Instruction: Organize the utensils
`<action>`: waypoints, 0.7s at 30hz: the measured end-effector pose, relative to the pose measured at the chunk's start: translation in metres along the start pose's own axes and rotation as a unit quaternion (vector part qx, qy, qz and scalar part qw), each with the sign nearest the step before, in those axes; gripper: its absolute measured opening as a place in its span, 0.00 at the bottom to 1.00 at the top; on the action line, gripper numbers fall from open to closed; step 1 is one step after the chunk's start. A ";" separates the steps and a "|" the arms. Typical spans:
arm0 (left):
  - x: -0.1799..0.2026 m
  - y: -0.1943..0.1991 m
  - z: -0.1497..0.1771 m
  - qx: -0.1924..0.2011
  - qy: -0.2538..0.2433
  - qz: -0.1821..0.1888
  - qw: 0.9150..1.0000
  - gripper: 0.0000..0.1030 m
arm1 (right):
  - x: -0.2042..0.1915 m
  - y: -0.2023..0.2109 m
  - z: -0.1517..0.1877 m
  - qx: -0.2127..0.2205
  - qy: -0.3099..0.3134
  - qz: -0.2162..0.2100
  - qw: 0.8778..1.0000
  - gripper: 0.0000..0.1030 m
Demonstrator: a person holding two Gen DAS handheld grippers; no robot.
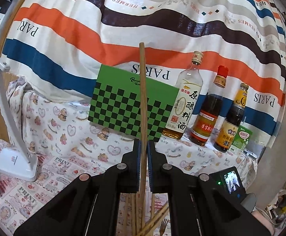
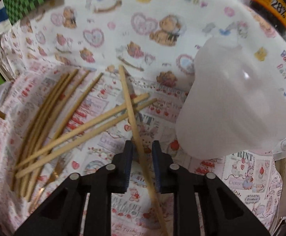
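My left gripper (image 1: 144, 144) has its jaws pressed nearly together, pinching 1 wooden chopstick (image 1: 142, 98) that stands almost upright between the blue pads and rises well above them. Below that gripper I see more chopsticks and a small fork (image 1: 163, 225) lying on the desk. My right gripper (image 2: 142, 147) has its jaws spread a little, and a single chopstick (image 2: 132, 114) runs diagonally through the gap between them; I cannot tell whether either pad touches it, and it lies across the desk rather than being lifted. That stick crosses over 2 other chopsticks (image 2: 87, 127) that lie side by side, and to the left of them sits a loose bundle of chopsticks (image 2: 44, 118), fanned out and overlapping. A translucent white container (image 2: 233, 106) lies just right of the right gripper, blurred and close to the lens. The desk is covered with a printed cloth (image 2: 143, 29) of bears and hearts, with a pink patterned section nearer to me. Toward the back stand a green checkered box (image 1: 131, 106), 3 sauce bottles (image 1: 207, 106) in a row and a small green carton (image 1: 241, 139) beside them. A white lamp base (image 1: 15, 161) sits at the left, and a striped sheet (image 1: 123, 19) hangs behind everything.
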State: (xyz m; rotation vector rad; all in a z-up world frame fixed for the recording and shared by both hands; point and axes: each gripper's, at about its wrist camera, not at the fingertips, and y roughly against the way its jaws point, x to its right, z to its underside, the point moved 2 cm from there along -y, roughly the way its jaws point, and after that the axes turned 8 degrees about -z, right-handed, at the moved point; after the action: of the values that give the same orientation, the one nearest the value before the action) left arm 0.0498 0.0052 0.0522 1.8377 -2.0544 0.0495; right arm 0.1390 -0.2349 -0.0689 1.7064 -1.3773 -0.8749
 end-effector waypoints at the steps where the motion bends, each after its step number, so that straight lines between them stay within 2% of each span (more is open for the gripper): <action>1: 0.001 0.000 0.000 0.001 -0.002 -0.002 1.000 0.05 | 0.001 0.000 0.000 -0.003 -0.002 -0.003 1.000 0.11; 5: 0.003 0.000 0.001 0.002 -0.007 -0.007 1.000 0.05 | 0.000 0.003 0.002 -0.016 -0.003 -0.022 1.000 0.07; 12: 0.003 0.002 0.000 0.004 -0.006 -0.003 1.000 0.05 | -0.009 0.039 -0.004 0.019 0.003 -0.047 0.999 0.06; 17: 0.001 0.001 0.000 0.001 0.001 -0.004 1.000 0.05 | -0.013 0.056 -0.006 0.026 0.005 -0.063 0.998 0.06; 21: -0.001 0.000 -0.001 0.001 0.003 -0.006 1.000 0.05 | -0.014 0.047 -0.003 -0.004 0.004 -0.075 0.997 0.06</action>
State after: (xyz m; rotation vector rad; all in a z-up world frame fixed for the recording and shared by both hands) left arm 0.0499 0.0063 0.0530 1.8500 -2.0392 0.0542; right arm 0.1175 -0.2272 -0.0250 1.8235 -1.2516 -0.9539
